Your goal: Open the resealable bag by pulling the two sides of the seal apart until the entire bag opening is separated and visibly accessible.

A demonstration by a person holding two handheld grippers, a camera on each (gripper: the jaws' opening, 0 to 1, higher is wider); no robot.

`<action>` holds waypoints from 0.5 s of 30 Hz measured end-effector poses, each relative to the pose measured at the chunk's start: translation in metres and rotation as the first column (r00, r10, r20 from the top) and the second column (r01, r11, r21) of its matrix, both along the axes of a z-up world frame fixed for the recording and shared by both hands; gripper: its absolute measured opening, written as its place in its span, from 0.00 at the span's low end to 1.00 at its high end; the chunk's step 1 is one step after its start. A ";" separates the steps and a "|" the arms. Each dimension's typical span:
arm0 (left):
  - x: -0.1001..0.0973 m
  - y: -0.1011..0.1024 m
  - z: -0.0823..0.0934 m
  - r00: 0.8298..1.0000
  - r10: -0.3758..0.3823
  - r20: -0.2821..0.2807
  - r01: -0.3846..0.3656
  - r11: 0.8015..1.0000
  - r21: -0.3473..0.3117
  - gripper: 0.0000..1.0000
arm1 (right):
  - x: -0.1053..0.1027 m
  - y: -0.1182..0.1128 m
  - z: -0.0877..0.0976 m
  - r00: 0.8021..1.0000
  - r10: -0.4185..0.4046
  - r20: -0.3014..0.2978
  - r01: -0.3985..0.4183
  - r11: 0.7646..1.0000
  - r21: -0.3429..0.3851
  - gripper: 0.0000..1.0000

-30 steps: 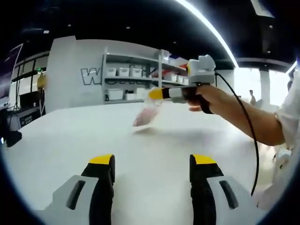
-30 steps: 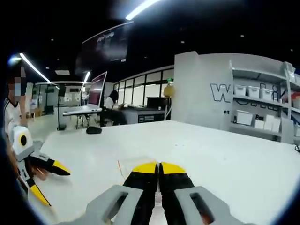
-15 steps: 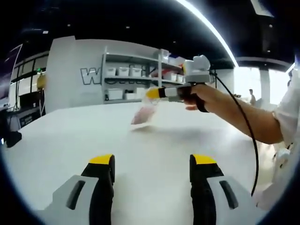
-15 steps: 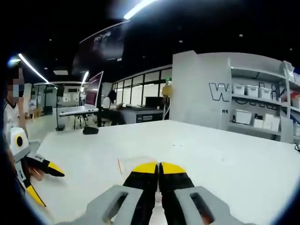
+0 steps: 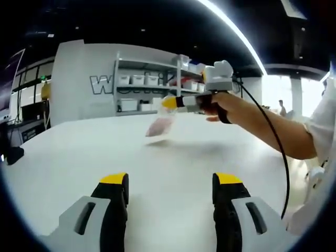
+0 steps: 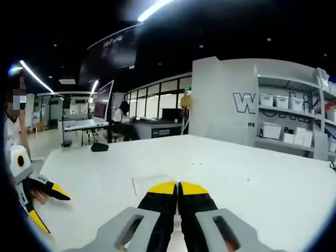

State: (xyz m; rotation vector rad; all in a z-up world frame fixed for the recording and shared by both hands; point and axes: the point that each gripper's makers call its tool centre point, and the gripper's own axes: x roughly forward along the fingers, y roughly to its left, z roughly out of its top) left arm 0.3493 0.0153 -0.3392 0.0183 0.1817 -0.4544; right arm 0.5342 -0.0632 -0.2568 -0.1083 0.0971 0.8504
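Observation:
A clear resealable bag (image 5: 159, 126) with pinkish contents hangs above the white table (image 5: 157, 173), held by its top edge in my right gripper (image 5: 169, 102), which is shut on it. In the right gripper view the bag's transparent edge (image 6: 152, 182) pokes out to the left of the closed yellow-tipped jaws of the right gripper (image 6: 177, 188). My left gripper (image 5: 170, 181) stands open low over the table, well short of the bag, with nothing between its fingers. The left gripper (image 6: 44, 207) also appears at the left edge of the right gripper view, jaws apart.
Shelving with white bins (image 5: 142, 89) lines the wall behind the table. Desks, a monitor (image 6: 104, 102) and a seated person are off in the room. A dark small object (image 6: 98, 147) lies near the table's far corner. A cable (image 5: 278, 152) trails from the right gripper's handle.
My right gripper has carried the bag slightly left and up in the left gripper view. The left gripper has stayed open and in place.

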 end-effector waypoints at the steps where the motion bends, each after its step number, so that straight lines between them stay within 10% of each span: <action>1: 0.000 0.000 0.000 1.000 0.000 0.000 0.000 1.000 0.000 0.65 | 0.001 0.000 0.000 1.000 -0.001 0.000 0.001 1.000 0.001 0.00; 15: -0.001 0.000 0.000 1.000 -0.001 -0.004 0.001 1.000 -0.001 0.64 | 0.021 -0.003 0.002 1.000 -0.018 -0.010 0.018 1.000 0.000 0.00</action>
